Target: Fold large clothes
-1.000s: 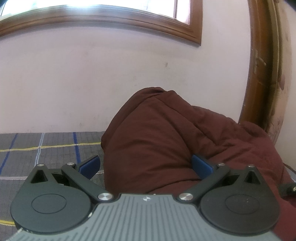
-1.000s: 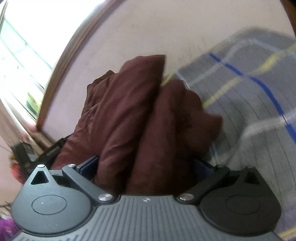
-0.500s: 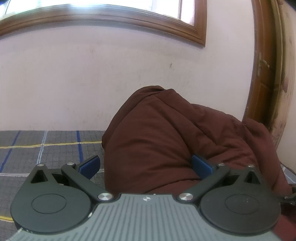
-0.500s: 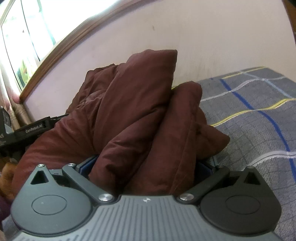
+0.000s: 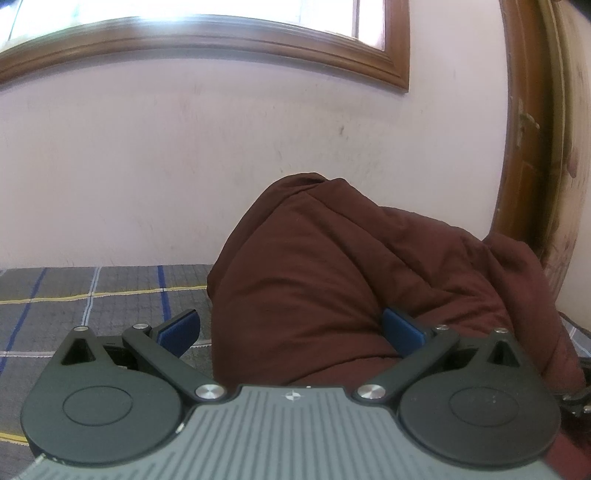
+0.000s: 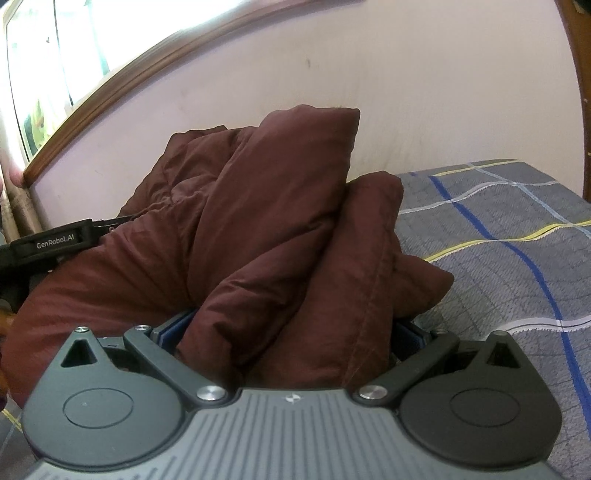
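Maroon garment between right hand-held gripper pads

Probably a home bedroom: a checked bedspread (grey, blue-lined) below a wood-framed window.

The quilt swallows both right pads — only slivers of blue show, so how the jaws stand is hard to tell. In the left view the quilt covers the inner end of the right-hand pad and runs off the right edge. The other gripper is cut by the frame's left edge, its jaws buried. The window is blown out white.
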A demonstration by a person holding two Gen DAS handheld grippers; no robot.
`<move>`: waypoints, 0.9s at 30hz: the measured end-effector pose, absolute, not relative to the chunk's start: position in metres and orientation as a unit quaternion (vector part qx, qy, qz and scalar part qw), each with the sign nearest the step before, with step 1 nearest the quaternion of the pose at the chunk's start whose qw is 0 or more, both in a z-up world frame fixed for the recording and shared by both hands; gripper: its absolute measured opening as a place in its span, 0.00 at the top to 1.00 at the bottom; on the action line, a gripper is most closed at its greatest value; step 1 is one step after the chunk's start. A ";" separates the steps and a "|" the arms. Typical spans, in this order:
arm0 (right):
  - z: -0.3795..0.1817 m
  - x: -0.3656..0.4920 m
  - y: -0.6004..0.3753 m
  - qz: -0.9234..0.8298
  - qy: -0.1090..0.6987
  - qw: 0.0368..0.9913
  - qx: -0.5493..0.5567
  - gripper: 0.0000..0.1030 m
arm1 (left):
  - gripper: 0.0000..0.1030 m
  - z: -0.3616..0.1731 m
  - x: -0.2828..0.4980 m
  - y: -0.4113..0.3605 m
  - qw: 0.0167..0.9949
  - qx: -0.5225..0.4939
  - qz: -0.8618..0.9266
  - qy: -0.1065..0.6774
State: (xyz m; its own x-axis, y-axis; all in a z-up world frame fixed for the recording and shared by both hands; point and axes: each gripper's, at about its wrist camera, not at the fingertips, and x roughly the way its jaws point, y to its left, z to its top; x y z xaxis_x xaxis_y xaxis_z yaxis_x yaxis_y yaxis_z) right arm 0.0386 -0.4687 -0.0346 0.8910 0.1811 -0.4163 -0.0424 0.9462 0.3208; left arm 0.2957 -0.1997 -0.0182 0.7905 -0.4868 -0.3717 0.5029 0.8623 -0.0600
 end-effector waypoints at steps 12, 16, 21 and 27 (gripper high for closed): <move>-0.032 0.035 -0.463 0.053 0.223 0.963 0.144 0.00 | 0.00 -0.006 0.298 -0.159 0.927 -0.057 -0.293 0.226; -0.032 0.034 -0.463 0.052 0.223 0.963 0.144 0.00 | 0.00 -0.007 0.310 -0.126 0.908 -0.111 -0.305 0.264; -0.033 0.033 -0.465 0.055 0.223 0.962 0.149 0.00 | 0.00 -0.020 0.327 -0.100 0.870 -0.137 -0.348 0.323; -0.034 0.035 -0.469 0.059 0.223 0.961 0.155 0.00 | 0.00 -0.042 0.341 -0.092 0.829 -0.164 -0.410 0.344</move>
